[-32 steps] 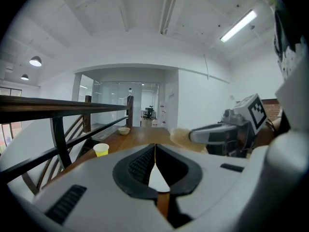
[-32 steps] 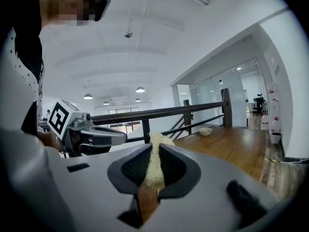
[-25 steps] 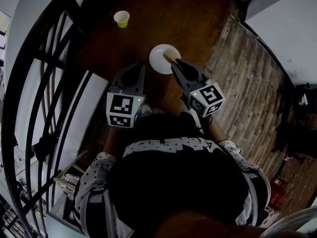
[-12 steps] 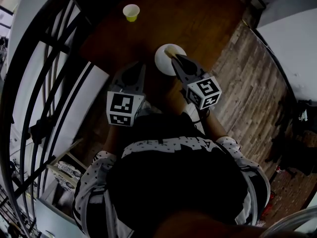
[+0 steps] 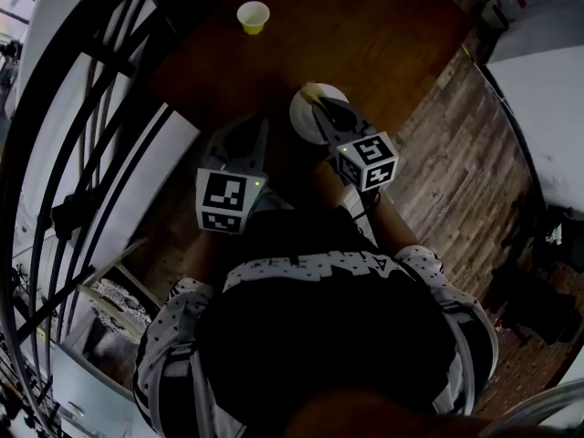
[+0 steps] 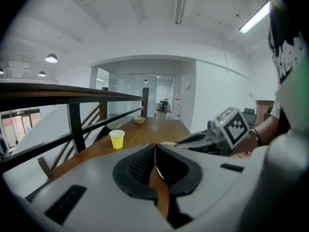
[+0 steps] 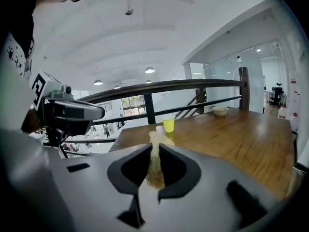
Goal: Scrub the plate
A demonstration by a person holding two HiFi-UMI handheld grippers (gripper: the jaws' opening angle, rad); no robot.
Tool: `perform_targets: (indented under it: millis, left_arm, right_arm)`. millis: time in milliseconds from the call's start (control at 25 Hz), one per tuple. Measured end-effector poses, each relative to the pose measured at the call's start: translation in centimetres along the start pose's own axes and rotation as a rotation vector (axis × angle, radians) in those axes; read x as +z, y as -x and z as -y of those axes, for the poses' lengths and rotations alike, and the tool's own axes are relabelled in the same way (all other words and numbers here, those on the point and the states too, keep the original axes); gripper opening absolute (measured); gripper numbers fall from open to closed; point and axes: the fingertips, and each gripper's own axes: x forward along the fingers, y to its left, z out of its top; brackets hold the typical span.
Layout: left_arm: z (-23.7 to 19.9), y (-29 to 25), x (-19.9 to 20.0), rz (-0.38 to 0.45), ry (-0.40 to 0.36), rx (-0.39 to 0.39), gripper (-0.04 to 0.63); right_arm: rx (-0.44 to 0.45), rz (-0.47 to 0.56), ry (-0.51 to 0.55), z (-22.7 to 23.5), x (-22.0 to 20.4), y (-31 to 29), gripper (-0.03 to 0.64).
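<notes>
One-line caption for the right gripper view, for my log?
Right claw clamped on a tan scrub pad, yellow cup on the wooden table beyond.

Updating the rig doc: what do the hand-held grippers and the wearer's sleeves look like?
The left hand-held gripper and right hand-held gripper match: light grey moulded shells with two dark jaw pads. Each carries a cube of black-and-white square markers with a small green light. No cables show. The sleeves are white with dark dots.
</notes>
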Motion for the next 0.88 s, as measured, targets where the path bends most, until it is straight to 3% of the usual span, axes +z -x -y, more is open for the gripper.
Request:
perform_targets:
  millis: [880]
  left_arm:
    - [-1.8, -0.2, -1.0, -0.028, 0.076, 0.122, 0.014]
  right_arm:
    - [0.092, -0.174, 0.036, 1.3, -4.5, -5.0, 0.049]
